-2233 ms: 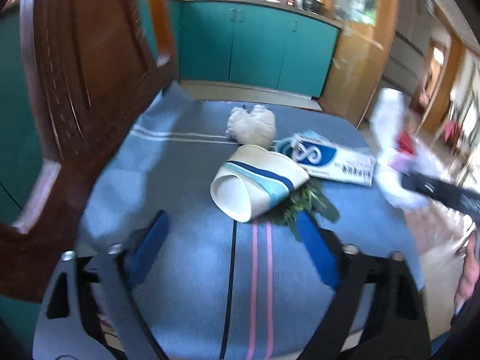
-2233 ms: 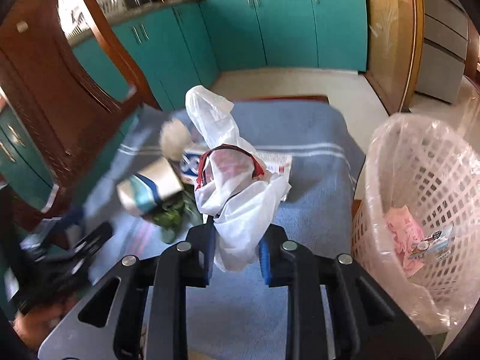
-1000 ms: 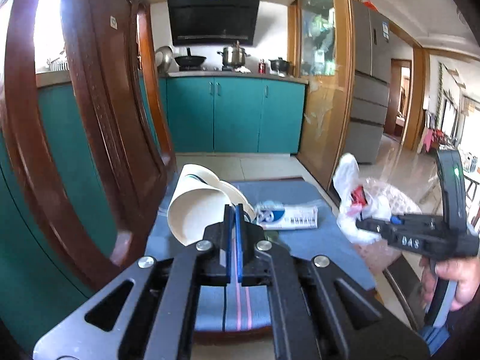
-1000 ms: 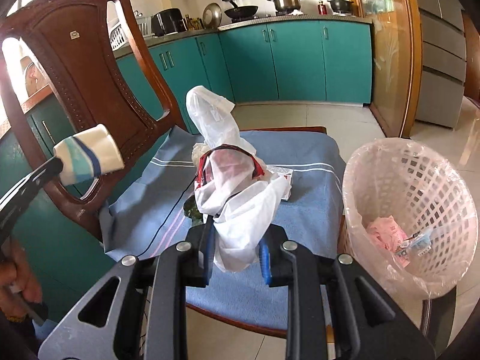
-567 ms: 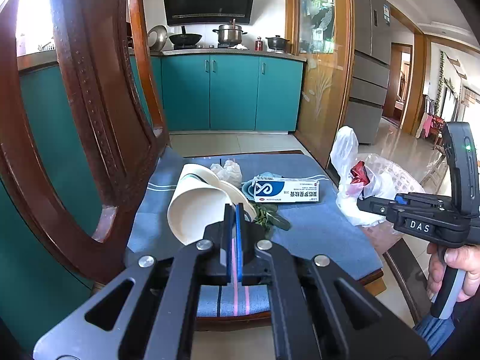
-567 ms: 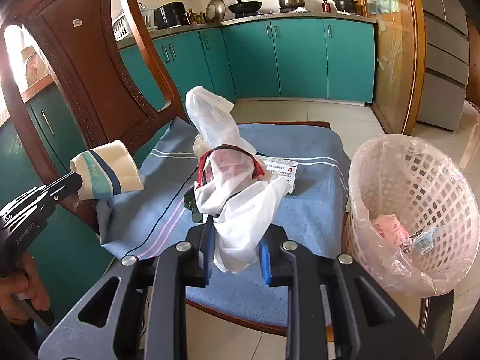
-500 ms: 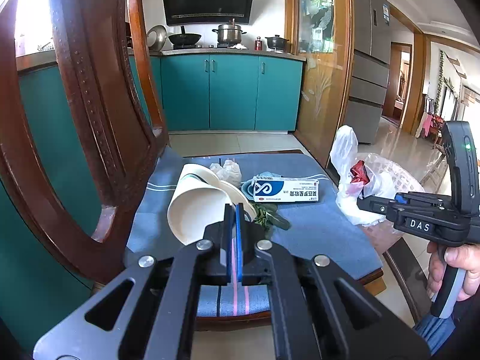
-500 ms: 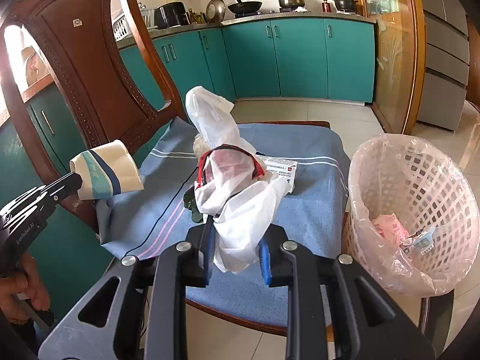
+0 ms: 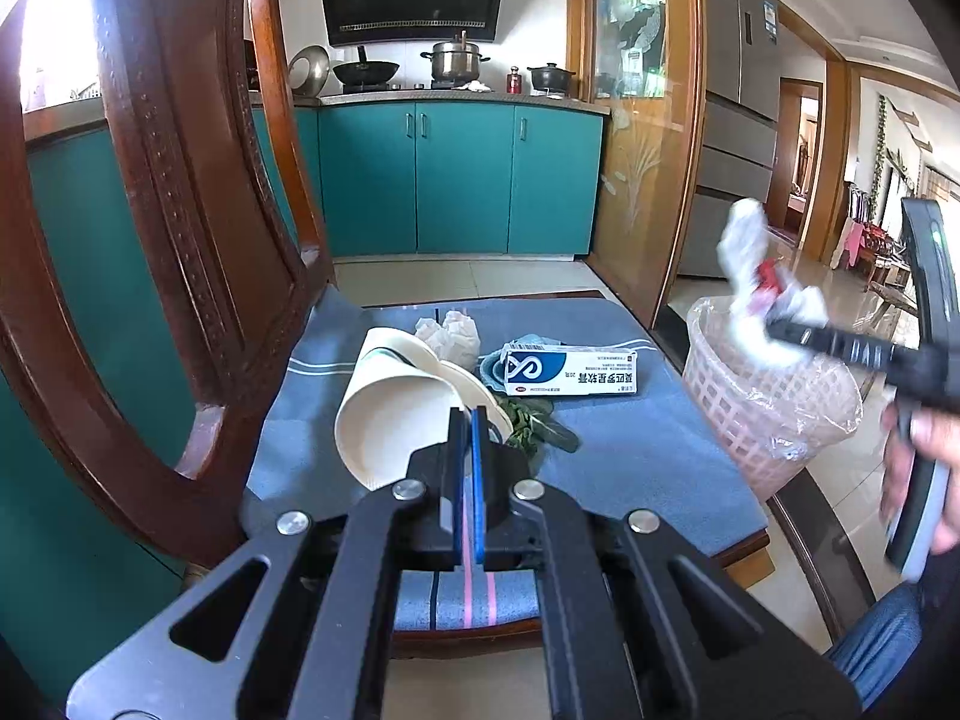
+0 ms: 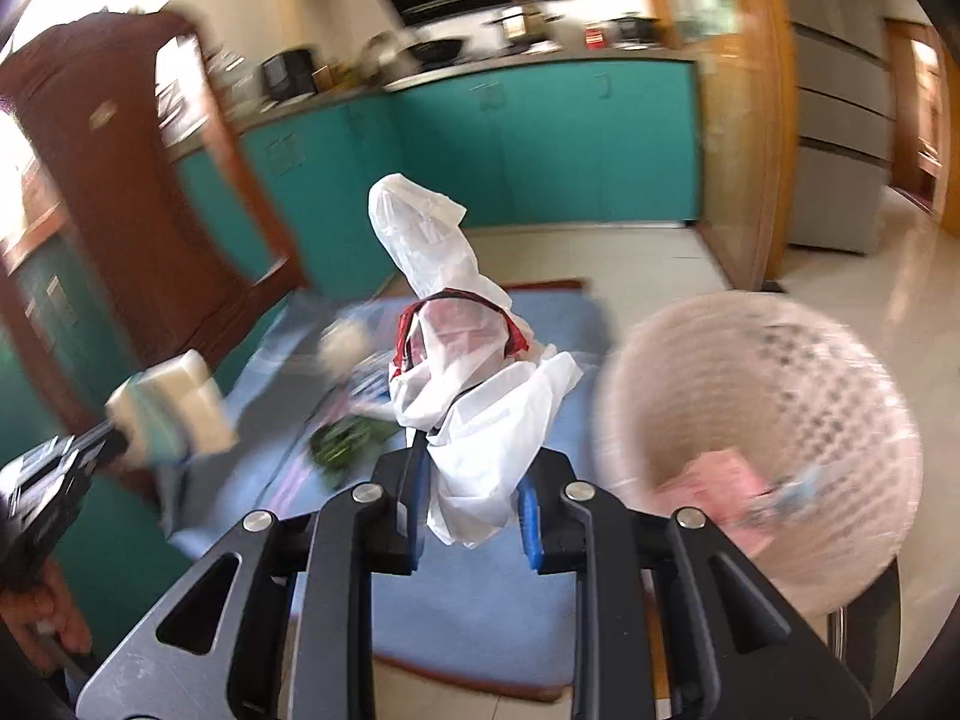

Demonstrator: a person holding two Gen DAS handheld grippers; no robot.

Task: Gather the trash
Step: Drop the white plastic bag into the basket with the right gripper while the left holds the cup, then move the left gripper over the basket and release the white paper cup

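My left gripper [image 9: 467, 420] is shut on the rim of a crushed paper cup [image 9: 396, 414] and holds it above the chair seat; the cup also shows in the right wrist view [image 10: 174, 414]. My right gripper [image 10: 474, 480] is shut on a white plastic bag [image 10: 474, 360] with red inside. In the left wrist view the bag [image 9: 756, 294] hangs over the pink trash basket [image 9: 774, 402]. The basket [image 10: 762, 420] sits right of the chair. A blue-white box [image 9: 570, 372], a crumpled tissue [image 9: 453, 330] and green leaves [image 9: 534, 426] lie on the seat.
The chair has a blue striped cushion [image 9: 630, 450] and a tall carved wooden back [image 9: 180, 210] on the left. Teal kitchen cabinets [image 9: 456, 180] stand behind. The basket holds pink scraps [image 10: 714, 480]. The right wrist view is motion-blurred.
My right gripper has swung the plastic bag to the right and up, over the basket. My left gripper still holds the cup in about the same place.
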